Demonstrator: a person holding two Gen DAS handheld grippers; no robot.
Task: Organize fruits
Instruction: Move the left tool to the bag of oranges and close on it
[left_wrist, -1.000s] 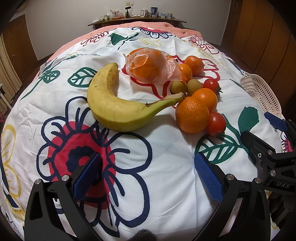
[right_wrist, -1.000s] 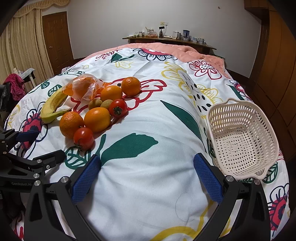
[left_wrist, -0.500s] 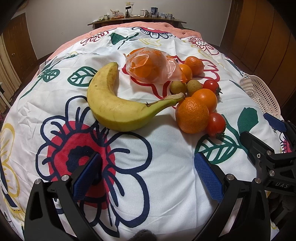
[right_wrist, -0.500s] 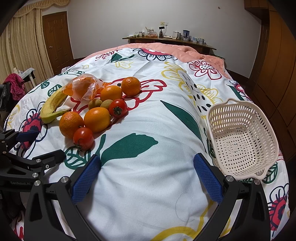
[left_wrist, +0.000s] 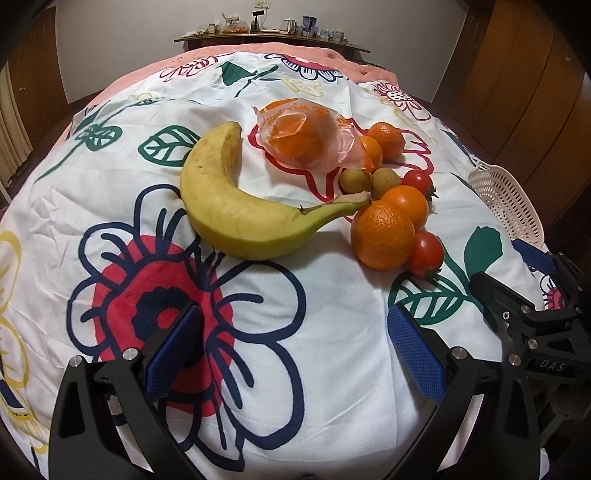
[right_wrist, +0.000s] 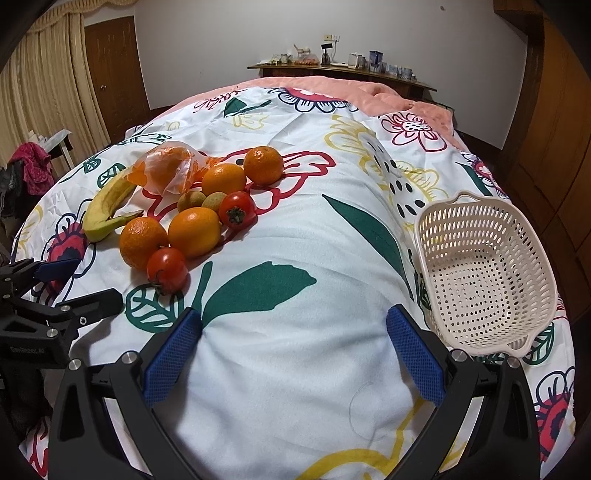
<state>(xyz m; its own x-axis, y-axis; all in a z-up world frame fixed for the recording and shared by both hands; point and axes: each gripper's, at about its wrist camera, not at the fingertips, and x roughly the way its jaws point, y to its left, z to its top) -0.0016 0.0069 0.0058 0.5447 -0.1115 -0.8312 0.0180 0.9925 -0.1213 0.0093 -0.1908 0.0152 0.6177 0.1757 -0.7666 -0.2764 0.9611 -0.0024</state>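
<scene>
Your left gripper (left_wrist: 291, 350) is spread wide with nothing between its blue pads, hovering over the red-and-navy flower on the bedspread (left_wrist: 332, 295). Your right gripper (right_wrist: 293, 350) is likewise spread wide and empty, above a bare white patch of the same cover.

The fruit lies in one cluster on the bedspread, ahead of the left gripper and off to the left of the right one. The banana (left_wrist: 236, 206) lies curved, stem pointing toward the nearest orange (left_wrist: 382, 234) and just short of it. That orange touches a second orange (left_wrist: 406, 205) and a tomato (left_wrist: 426, 253). Behind them sit two small greenish-brown fruits (left_wrist: 369, 181) side by side, another tomato (left_wrist: 417, 181), and two more oranges (right_wrist: 240, 171) touching each other. A clear bag (left_wrist: 306, 138) with orange fruit inside rests beside the banana's far end.

The basket (right_wrist: 480, 273) stands empty on the bedspread, just beside your right gripper's right finger and well apart from the fruit.

A shelf (right_wrist: 343, 72) with small items runs along the far wall.
</scene>
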